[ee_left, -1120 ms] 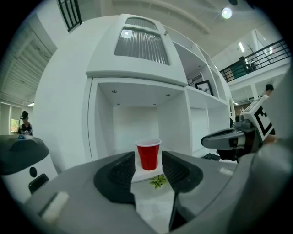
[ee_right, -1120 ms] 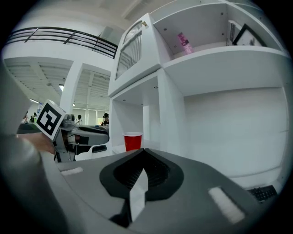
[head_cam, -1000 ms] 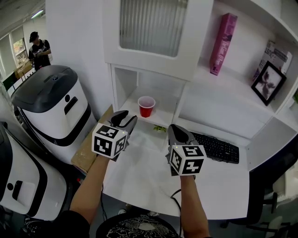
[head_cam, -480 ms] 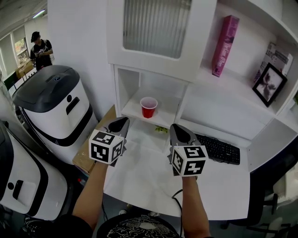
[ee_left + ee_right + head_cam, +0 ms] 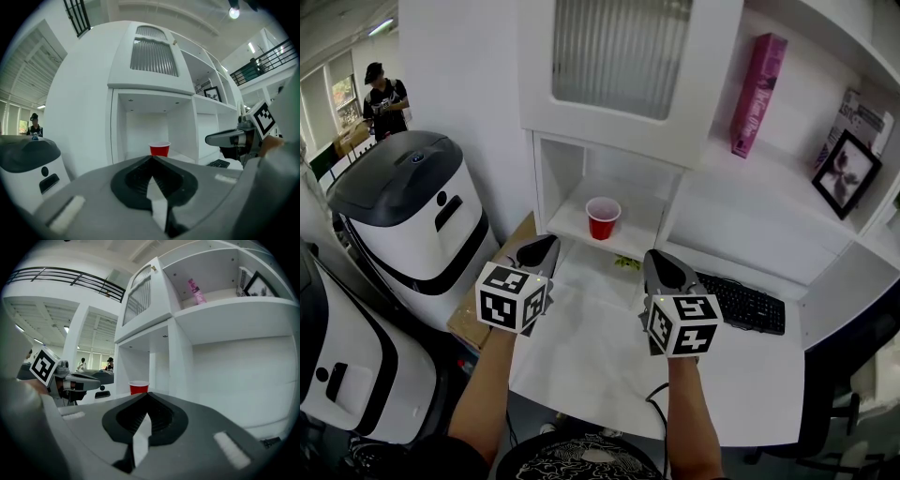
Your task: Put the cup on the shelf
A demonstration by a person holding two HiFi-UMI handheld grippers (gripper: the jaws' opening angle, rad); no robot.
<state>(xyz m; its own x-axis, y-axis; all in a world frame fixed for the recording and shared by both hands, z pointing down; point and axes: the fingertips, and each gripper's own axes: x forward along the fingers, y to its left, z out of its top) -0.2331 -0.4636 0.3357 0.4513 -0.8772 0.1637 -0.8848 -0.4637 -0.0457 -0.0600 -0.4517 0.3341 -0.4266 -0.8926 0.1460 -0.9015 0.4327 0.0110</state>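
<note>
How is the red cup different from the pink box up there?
The red cup is short, round and open on top; the pink box is tall, thin and closed. The cup sits in the small low cubby; the box stands on the higher shelf to its right. Both stand on white shelves, and nothing is holding them.

The green thing (image 5: 624, 263) on the desk (image 5: 600, 347) was too small to tell — the cup (image 5: 160, 149) had its base hidden behind the left gripper (image 5: 152, 159).

I counted two claws, left claw (image 5: 538, 251) and right claw (image 5: 660, 268), one red cup (image 5: 602, 217), one keyboard (image 5: 741, 305), one pink box (image 5: 756, 82) and one framed picture (image 5: 842, 174).
</note>
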